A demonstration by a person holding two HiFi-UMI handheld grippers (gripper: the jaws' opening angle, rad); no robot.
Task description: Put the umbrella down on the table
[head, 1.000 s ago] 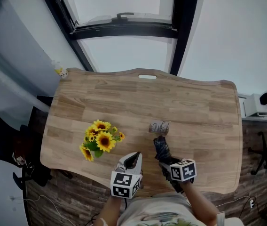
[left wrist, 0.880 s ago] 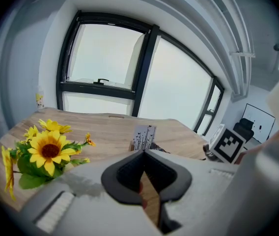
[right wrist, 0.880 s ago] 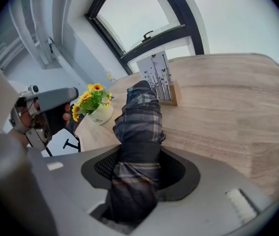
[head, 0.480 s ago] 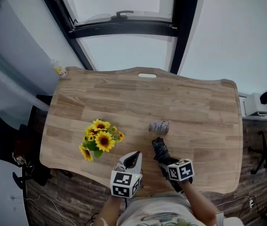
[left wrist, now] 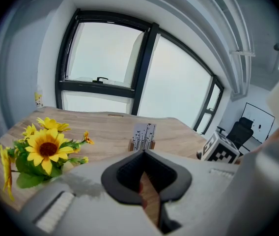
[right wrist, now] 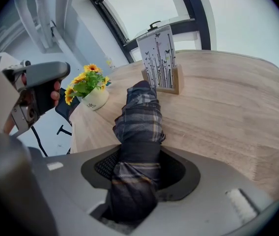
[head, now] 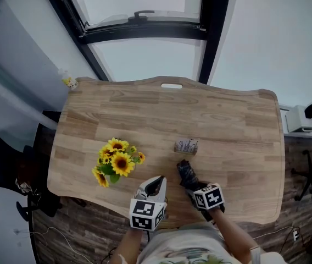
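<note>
Lettering is found in few places. A short dark word is printed on the small white ceramic pot (right wrist: 96,98), but it is too small to be read. The yellow label on the small pale bottle (head: 68,82) at the table's far left corner cannot be made out either. Black stems and small flying shapes, with no words, are printed on the white card (right wrist: 159,57) that is stood in a short wooden block. Black-and-white square markers are carried on two cubes, one per gripper.

One of each thing is counted on the pale wooden table (head: 230,131), which has a slot handle cut at its far edge: one pot of yellow sunflowers (head: 117,161) with several heads, one card and one bottle. One folded dark plaid fabric umbrella (right wrist: 139,127) is held over the near part of the table, just in front of the card and pointed toward it. Whether its far end touches the wood cannot be told.

The grey right gripper (right wrist: 138,173) is clamped around the umbrella's near end, with the jaws pressed on the fabric. The grey-and-white left gripper (left wrist: 147,181) is held just beside it, on the sunflower side. Its jaws are drawn together to a thin slit with nothing between them.
</note>
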